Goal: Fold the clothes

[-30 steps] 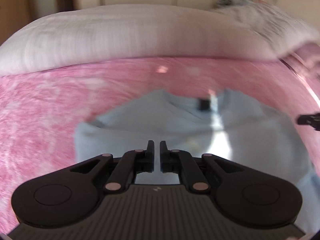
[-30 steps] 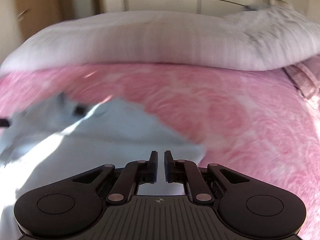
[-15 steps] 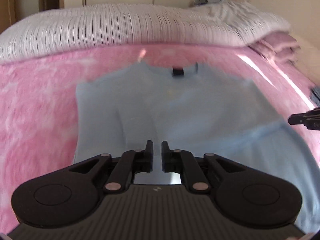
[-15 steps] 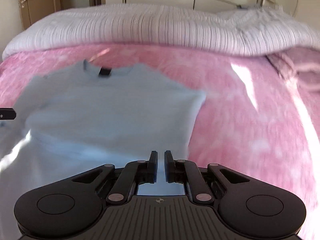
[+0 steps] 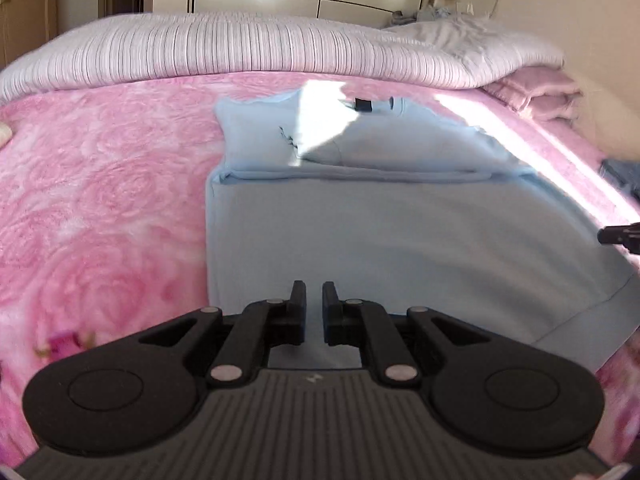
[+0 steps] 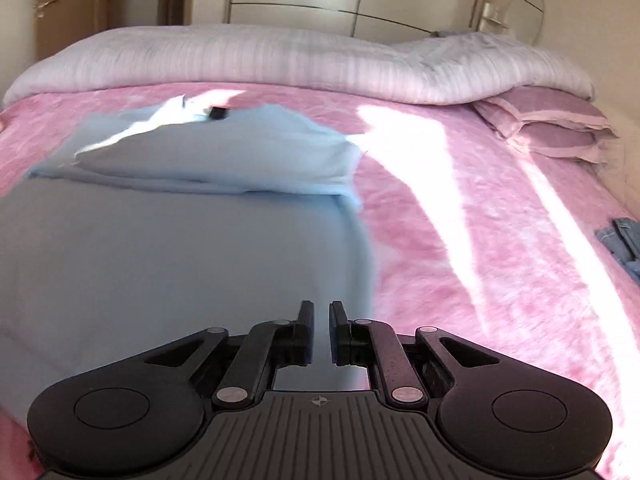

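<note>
Left wrist view: a pale blue T-shirt (image 5: 380, 236) lies flat on a bed covered by a pink rose-patterned blanket (image 5: 100, 200), nearer the bed's right side than its left. Its top part, with the collar and a dark label (image 5: 363, 105), lies folded across the body towards the bed's far edge, where a striped white duvet (image 5: 240, 52) is rolled. The left gripper (image 5: 314, 294) sits over the shirt's near left corner with its jaws pressed almost together; whether they pinch the hem is hidden beneath them. The tip of the right gripper (image 5: 618, 236) pokes in at the frame's right edge.

Right wrist view: the right gripper (image 6: 321, 314) sits over the shirt's (image 6: 180, 248) near right corner, jaws likewise nearly closed, any held cloth hidden. Mauve pillows (image 6: 552, 128) lie at the far right corner.

The step in hand looks like a crosswise fold. The next move likely calls for both hands working level. The shirt's near hem is cut off, and blur softens its edges.
</note>
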Motion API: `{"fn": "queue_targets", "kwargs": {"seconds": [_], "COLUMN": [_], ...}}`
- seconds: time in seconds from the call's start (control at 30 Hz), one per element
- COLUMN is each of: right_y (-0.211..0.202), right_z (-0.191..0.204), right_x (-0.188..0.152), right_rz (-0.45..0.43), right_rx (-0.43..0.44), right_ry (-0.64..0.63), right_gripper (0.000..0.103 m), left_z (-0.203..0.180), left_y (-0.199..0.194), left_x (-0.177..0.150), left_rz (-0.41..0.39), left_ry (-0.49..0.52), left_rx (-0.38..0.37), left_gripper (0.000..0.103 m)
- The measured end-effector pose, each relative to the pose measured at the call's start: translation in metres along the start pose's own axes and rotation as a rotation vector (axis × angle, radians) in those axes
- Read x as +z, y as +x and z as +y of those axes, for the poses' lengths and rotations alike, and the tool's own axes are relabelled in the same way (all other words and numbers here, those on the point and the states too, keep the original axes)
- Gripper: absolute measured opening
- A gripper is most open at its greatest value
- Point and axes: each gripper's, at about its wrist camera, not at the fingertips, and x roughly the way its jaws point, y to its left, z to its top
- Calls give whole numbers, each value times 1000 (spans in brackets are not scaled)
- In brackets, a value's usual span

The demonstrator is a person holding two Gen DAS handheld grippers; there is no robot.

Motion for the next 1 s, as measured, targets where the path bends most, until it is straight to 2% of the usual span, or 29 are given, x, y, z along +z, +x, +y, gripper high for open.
{"fn": "queue_targets", "kwargs": {"seconds": [0.1,0.13,0.2,0.23,0.3,0.4,0.43,0.47,0.5,0.53,0.57,0.77,1.0], "right_y": [-7,-19,-39,-48,-63,-82,-94,-103,-112,-121,-130,-179,-202], "right_z": [14,17,22,24,29,37,39,41,44,48,52,78,86], "right_x": [-30,-39,-46,-49,-56,-63,-65,-65,-64,-63,-63,-75,-93], "right_rz": [58,35,77,99,136,193,177,158,139,121,105,47,35], "right_rx": [-35,-52,-29,-17,-15,-18,18,54,78,84,79,65,49], "right_ry": [51,67,94,108,127,189,225,253,275,286,286,223,212], "right_gripper": [9,9,9,9,9,10,12,16,34,57,63,65,65], "left_z": [-9,-13,-20,-24,-32,-54,-62,-70,-78,-86,-94,-126,-153], "left_y": [-23,-32,-51,-61,-80,-109,-119,-128,-135,-140,-146,-178,-204], "left_x": [-22,-27,-35,-39,-47,-52,-54,-56,-58,-59,-61,-68,-77], "left_rz": [2,7,23,31,47,63,53,42,38,38,37,6,-33], "left_ry": [-49,-72,-121,-145,-194,-180,-168,-156,-141,-123,-106,-45,32], "left_rx": [64,76,88,94,105,107,98,90,91,99,107,134,177], "left_gripper": [7,7,8,12,11,16,21,26,26,26,26,28,30]}}
